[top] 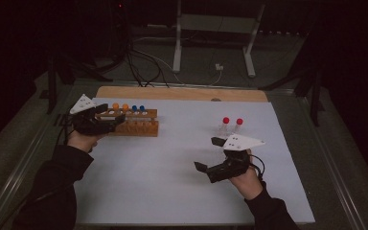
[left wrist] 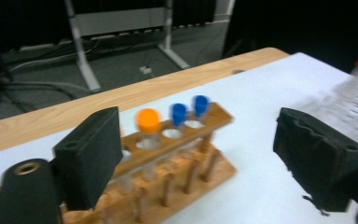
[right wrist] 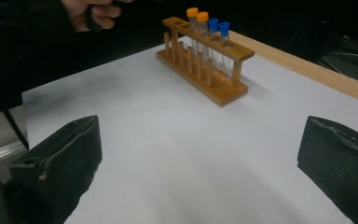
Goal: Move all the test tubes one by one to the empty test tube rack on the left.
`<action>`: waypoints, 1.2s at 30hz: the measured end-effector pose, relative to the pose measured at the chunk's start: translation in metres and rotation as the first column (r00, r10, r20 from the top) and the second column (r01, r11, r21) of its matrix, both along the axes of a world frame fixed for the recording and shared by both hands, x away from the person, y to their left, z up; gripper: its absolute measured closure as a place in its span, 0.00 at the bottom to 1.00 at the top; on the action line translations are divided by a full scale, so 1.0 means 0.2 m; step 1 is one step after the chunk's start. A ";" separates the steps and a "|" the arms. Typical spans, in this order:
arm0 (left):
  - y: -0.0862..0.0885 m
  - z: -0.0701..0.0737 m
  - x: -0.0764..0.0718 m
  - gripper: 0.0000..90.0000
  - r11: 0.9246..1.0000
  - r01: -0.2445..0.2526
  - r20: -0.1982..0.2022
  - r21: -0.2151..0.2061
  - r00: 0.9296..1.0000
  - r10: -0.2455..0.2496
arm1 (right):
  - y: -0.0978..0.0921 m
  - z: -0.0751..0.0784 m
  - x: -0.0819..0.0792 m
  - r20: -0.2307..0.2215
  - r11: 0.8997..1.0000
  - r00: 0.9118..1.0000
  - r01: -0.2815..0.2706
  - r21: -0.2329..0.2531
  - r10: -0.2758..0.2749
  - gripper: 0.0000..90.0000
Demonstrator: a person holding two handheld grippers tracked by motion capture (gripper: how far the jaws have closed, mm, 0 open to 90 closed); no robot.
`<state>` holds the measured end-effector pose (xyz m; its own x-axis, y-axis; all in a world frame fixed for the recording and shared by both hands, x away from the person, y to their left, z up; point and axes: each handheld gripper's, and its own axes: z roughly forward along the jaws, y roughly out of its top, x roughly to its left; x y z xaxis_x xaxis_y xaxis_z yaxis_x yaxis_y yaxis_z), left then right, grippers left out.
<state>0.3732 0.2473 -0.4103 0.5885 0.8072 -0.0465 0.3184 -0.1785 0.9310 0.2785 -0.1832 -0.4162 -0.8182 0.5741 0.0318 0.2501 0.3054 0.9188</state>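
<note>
Wooden rack (top: 135,122) at counter (top: 172,191) far left holds two orange-capped tubes (top: 120,107) and two blue-capped tubes (top: 138,109). Left gripper (top: 112,123) wide beside rack; right gripper (top: 208,153) wide, empty.

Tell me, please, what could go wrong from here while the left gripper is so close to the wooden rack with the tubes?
1. The left gripper is open at the end of the wooden rack; a sideways nudge could shift or tip it, shaking the orange-capped tubes and blue-capped tubes.
2. The two red-capped tubes stand apart from the rack, close to the open right gripper; a careless swing might knock them over.
</note>
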 end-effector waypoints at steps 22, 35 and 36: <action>-0.26 -0.15 -0.33 0.01 0.930 0.368 0.027 -0.015 0.930 -0.368 | -0.33 0.11 0.15 0.069 0.972 0.970 0.234 0.021 -0.235 0.00; -0.33 -0.18 -0.38 0.01 0.902 0.431 0.019 -0.016 0.902 -0.431 | -0.52 0.03 0.35 0.027 0.934 0.934 0.356 -0.002 -0.356 0.00; -0.33 -0.18 -0.38 0.01 0.902 0.432 0.020 -0.015 0.902 -0.432 | -0.52 0.03 0.35 0.027 0.934 0.934 0.356 -0.002 -0.356 0.00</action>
